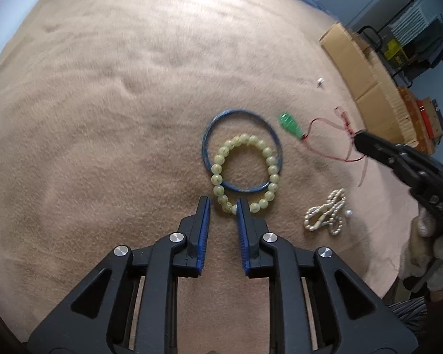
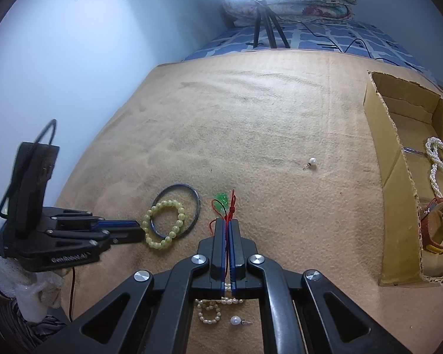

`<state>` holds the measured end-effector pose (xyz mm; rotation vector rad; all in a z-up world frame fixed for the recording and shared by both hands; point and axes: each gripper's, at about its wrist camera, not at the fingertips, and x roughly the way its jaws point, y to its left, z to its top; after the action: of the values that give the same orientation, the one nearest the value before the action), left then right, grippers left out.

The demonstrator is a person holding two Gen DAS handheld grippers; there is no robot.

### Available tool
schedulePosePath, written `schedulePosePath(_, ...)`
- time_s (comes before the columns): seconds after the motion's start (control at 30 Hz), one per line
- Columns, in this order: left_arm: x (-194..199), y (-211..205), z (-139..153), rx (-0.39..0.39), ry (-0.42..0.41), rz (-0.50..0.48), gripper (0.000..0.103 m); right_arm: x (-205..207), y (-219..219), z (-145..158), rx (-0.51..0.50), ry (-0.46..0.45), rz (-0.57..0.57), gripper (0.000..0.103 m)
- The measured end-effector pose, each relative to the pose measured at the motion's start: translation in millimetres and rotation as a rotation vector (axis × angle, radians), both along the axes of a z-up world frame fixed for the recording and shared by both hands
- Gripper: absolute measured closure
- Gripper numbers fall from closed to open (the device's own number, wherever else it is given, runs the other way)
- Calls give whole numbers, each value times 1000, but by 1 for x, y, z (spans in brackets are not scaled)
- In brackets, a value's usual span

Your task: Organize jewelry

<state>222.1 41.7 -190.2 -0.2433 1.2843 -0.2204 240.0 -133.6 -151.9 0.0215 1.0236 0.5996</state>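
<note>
1. I see the tan blanket covering the bed; its far edge meets a blue patterned sheet, and on the left it ends close to the pale wall.
2. The far half of the blanket is wide and free, with only one pearl earring lying there alone.
3. On the right stands the cardboard box, open at the top; inside I see a pearl string and a red-brown band, so this side is closed by the box wall.
4. My left gripper points flat and low over the blanket, its tongs spread apart. The near edge of the yellow-green bead bracelet lies between the tips; whether they touch it, I cannot tell.
5. This bracelet overlaps the blue bangle, which lies just beyond it.
6. My right gripper comes from the near side, tongs pressed together and pinching the red cord of the green pendant.
7. The pendant rests on the blanket just right of the bangle.
8. Under the right gripper, at the near side, lie a small pearl bracelet and a second pearl earring.
</note>
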Motion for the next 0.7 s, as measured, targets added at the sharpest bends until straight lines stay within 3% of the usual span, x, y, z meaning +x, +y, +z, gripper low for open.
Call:
schedulePosePath(0.2,2,-2,-5,-11,-27,0,86,-1,-2,2,0,-8,-4,103)
schedulePosePath(0.43,-2,-8,-2,7,-67,-37,98,-2,-4,5,-8,-17,-11,103)
schedulePosePath(0.7,-6,-5,6,6,-86,-61,98,1,-5,8,-7,-24,-15,103)
